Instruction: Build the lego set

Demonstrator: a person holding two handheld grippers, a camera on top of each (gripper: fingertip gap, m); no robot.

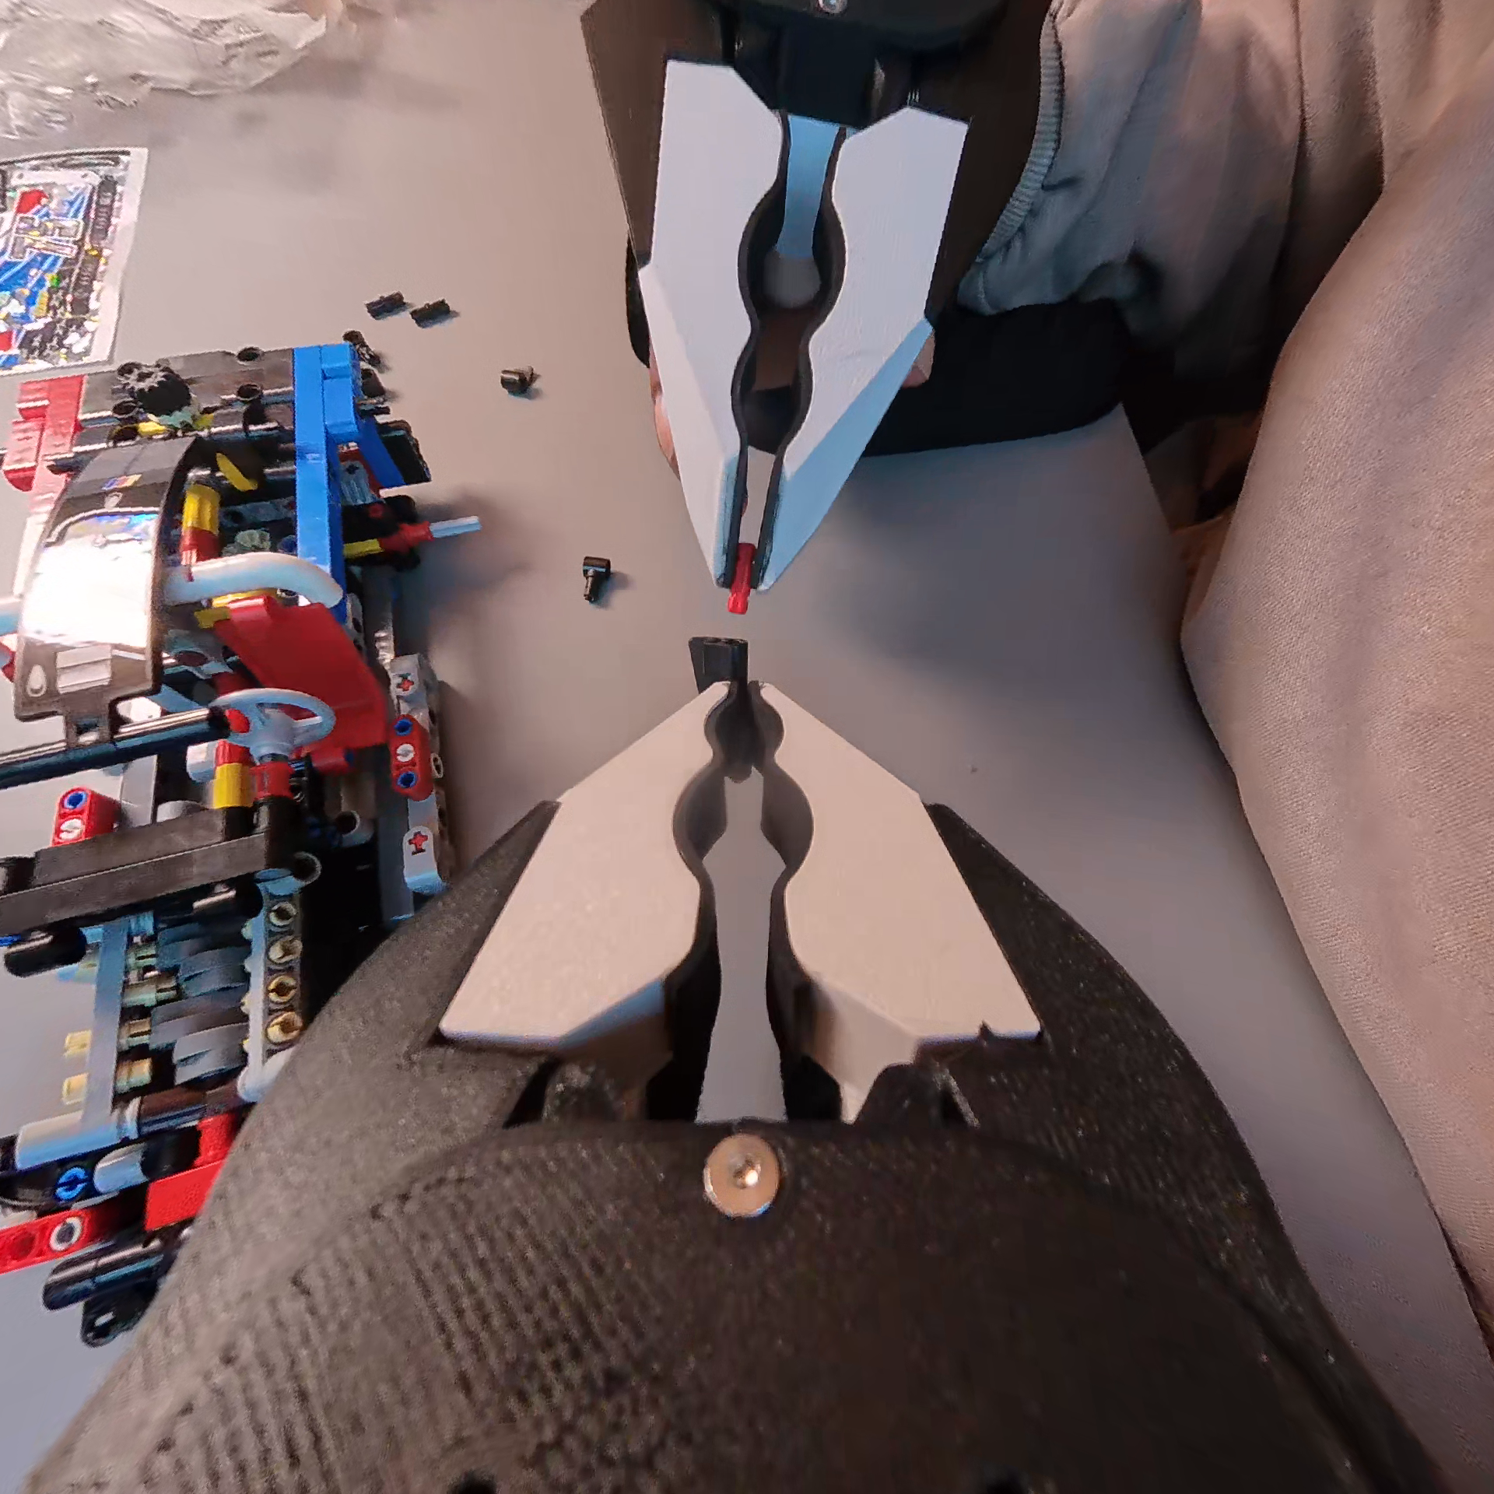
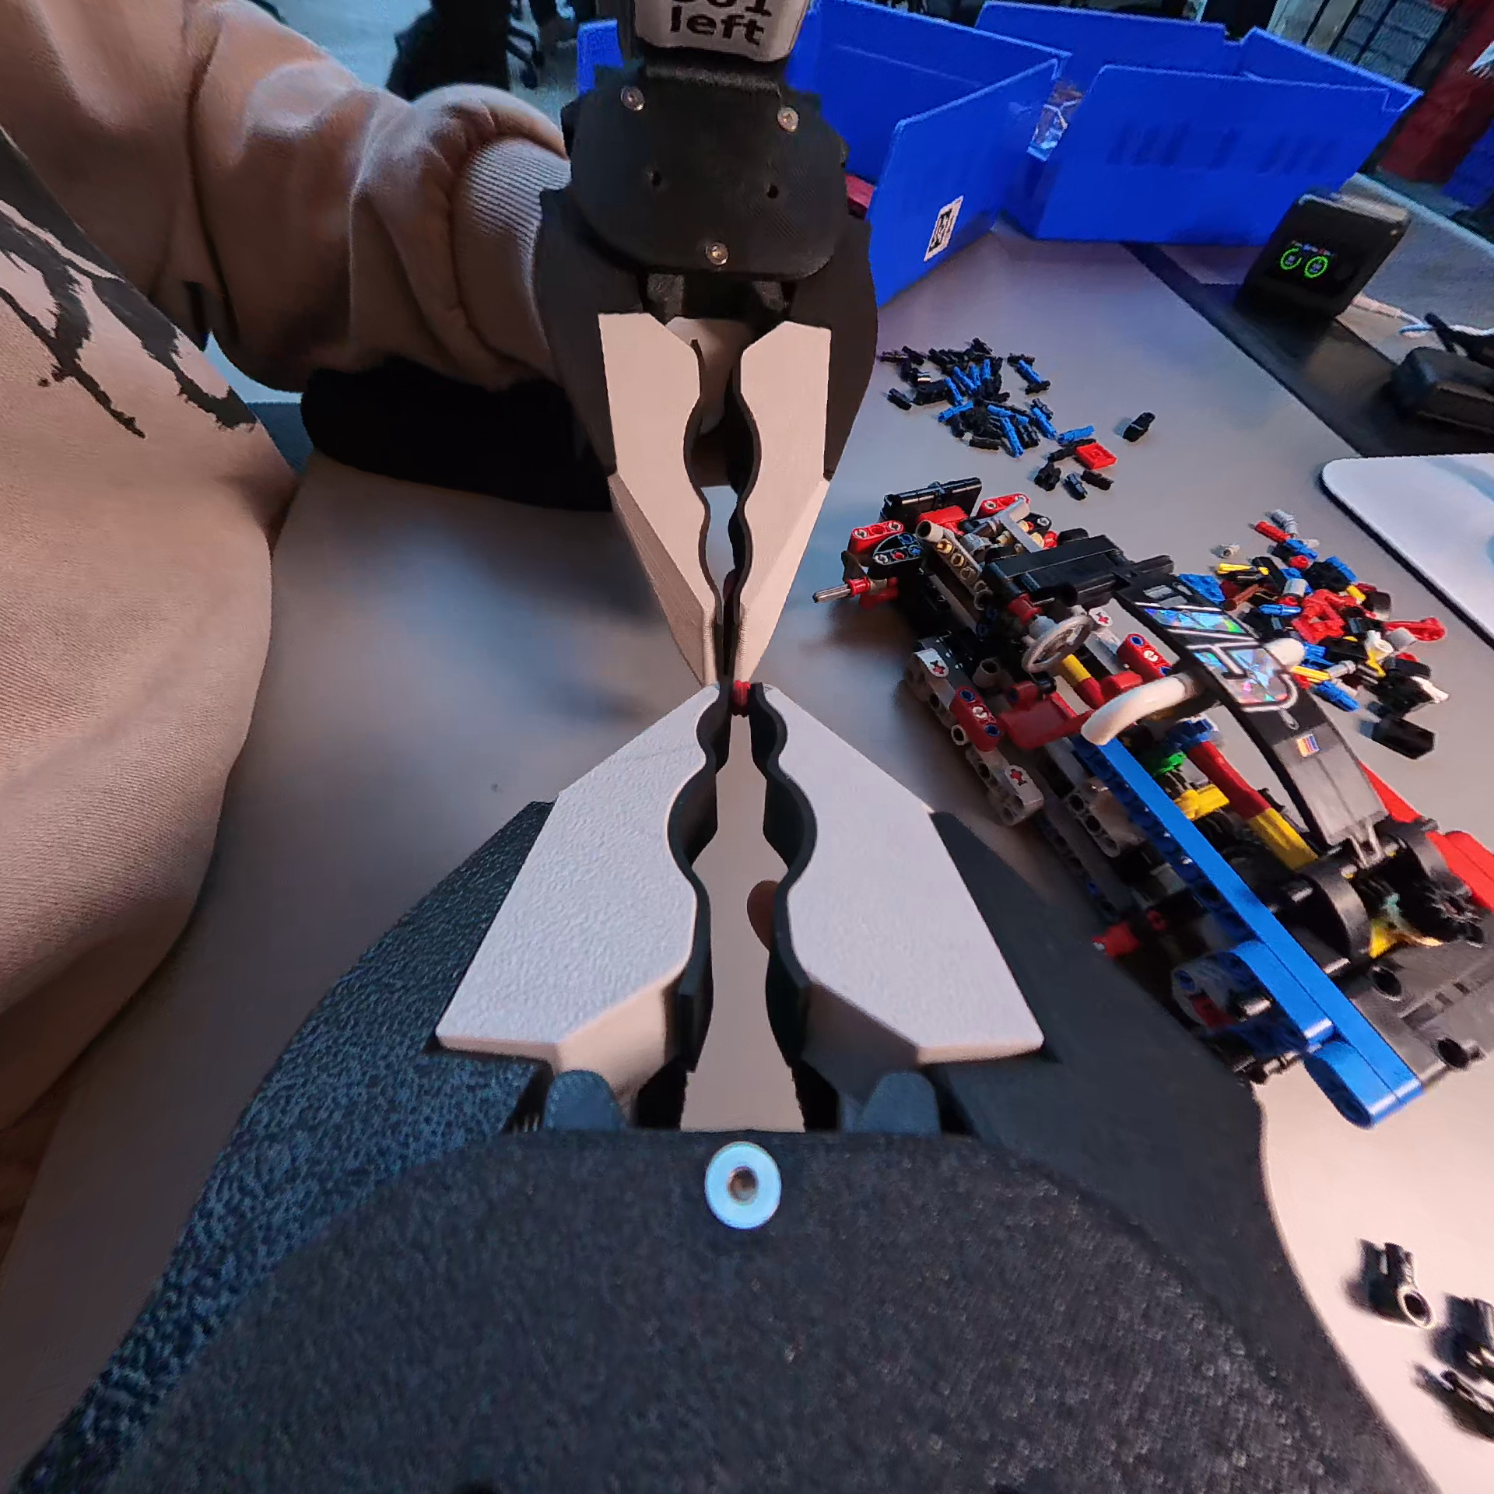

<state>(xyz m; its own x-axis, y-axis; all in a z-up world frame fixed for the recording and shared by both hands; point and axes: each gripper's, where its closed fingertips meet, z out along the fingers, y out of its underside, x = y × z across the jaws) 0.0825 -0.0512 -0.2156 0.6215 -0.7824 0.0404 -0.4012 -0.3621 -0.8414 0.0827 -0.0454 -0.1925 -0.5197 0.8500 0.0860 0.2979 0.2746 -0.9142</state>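
My left gripper (image 1: 737, 687) is shut on a small black connector (image 1: 718, 656) that sticks out past its tips. My right gripper (image 1: 742, 576) comes in from above, tip to tip, shut on a short red pin (image 1: 739, 588). The pin's free end points at the connector, with a small gap between them. In the right wrist view my right gripper (image 2: 737, 698) holds the red pin (image 2: 739, 694), and the left gripper (image 2: 726, 664) meets it from above. The part-built Lego car (image 1: 210, 647) lies on the grey table; the right wrist view shows it at the right (image 2: 1172, 768).
Loose black pins (image 1: 597, 576) lie beside the car. Piles of small parts (image 2: 982, 400) (image 2: 1334, 614) sit behind it, with blue bins (image 2: 1172, 162) and a black device (image 2: 1318, 246) beyond. A sticker sheet (image 1: 56, 259) and a plastic bag (image 1: 145, 56) lie at the far left. The person's sleeves (image 2: 307, 226) are close by. My left and right fingertips are right by each other.
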